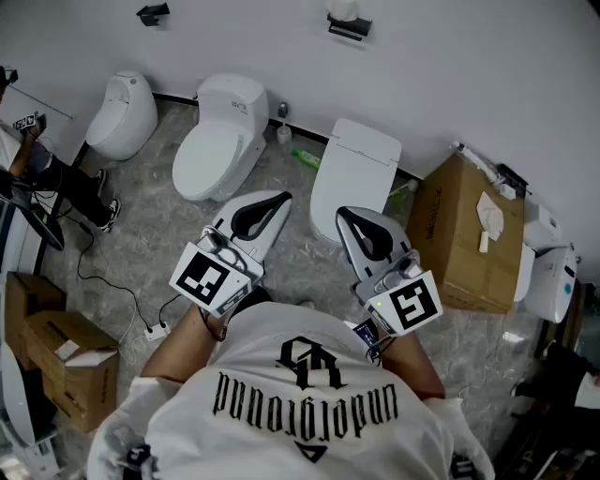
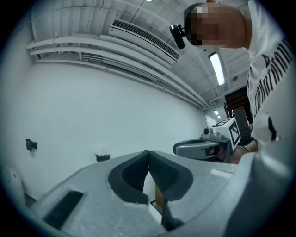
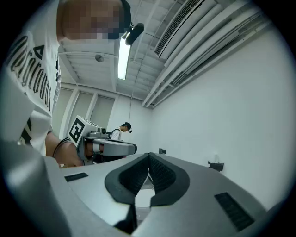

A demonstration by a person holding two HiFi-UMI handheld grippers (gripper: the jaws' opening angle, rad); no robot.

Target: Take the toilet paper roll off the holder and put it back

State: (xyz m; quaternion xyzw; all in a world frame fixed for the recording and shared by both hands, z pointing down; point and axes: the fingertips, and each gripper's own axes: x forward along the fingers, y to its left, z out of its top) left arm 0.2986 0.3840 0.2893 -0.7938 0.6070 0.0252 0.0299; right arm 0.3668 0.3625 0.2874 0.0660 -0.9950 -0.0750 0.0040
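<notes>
Both sets of jaws are pressed together, empty. The white toilet paper roll point(image 1: 343, 9) sits on the black wall holder point(image 1: 351, 29), well apart. It lies at twelve o'clock from the grey right gripper point(image 1: 347, 218), probably the nearer, and at one o'clock from the grey left gripper point(image 1: 277, 200). Its long axis is too small to read.

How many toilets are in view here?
3 toilets along the wall: one at far left, one in the middle, one with its lid shut right of it. A white fixture at the right edge, partly cut off, may be another.
</notes>
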